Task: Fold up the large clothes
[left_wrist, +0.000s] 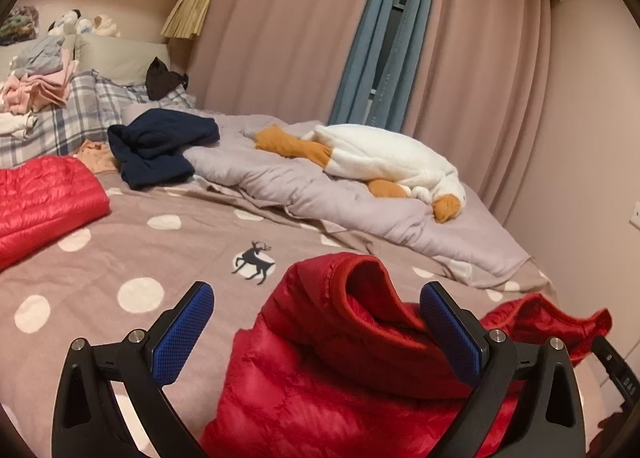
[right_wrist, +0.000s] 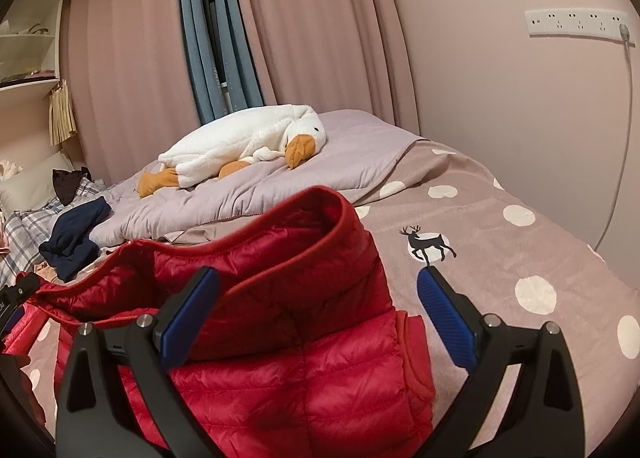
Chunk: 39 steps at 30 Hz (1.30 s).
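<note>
A red down jacket [left_wrist: 320, 370] lies on the dotted bed cover, collar raised toward the far side. My left gripper [left_wrist: 316, 314] is open, its jaws spread around the collar's left end; the right blue pad [left_wrist: 452, 338] touches the fabric. In the right wrist view the same jacket [right_wrist: 288, 338] lies below my right gripper [right_wrist: 320, 306], which is open with jaws spread over the collar's right shoulder; the left pad [right_wrist: 192, 314] rests on the fabric. The left gripper's body shows at the left edge [right_wrist: 16, 294].
The bed cover [left_wrist: 160, 258] is pinkish with white dots and a deer print [left_wrist: 254, 262]. A second red jacket [left_wrist: 40, 198], navy garment [left_wrist: 160, 146], grey duvet [left_wrist: 320, 186] with a plush goose [left_wrist: 380, 162], and folded clothes [left_wrist: 36, 86] lie beyond. Wall at right [right_wrist: 520, 118].
</note>
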{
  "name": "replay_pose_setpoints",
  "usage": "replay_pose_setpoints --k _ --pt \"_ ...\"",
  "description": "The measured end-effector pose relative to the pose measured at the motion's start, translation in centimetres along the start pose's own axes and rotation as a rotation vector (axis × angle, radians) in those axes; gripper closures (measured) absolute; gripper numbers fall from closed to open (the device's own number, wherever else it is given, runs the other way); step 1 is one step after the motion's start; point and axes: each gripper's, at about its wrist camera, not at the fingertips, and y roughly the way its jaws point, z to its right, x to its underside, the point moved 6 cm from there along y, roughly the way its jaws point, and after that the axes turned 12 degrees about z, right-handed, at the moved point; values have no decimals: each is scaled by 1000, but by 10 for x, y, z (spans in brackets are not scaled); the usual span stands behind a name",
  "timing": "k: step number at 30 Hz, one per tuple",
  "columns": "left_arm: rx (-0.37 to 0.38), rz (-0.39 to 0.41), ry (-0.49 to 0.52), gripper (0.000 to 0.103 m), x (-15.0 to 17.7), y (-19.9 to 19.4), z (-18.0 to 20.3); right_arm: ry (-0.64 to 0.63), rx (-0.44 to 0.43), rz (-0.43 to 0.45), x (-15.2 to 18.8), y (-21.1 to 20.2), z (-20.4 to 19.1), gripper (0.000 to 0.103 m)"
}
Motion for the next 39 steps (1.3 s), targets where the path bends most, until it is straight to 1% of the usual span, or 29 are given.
replay_pose_setpoints --k 10,16,22,29,39 --pt "4 7 0 1 -2 -3 -1 1 0 0 0 -2 1 3" --pt "-2 9 19 1 -1 -4 1 0 -3 0 1 -3 0 3" --pt "6 -15 23 1 1 0 0 -1 -1 -6 2 -1 0 3" --pt "12 -23 31 1 3 -1 3 -1 1 -7 2 -1 0 3" --pt "33 -46 55 1 10 3 12 -14 -13 -32 8 7 -5 3"
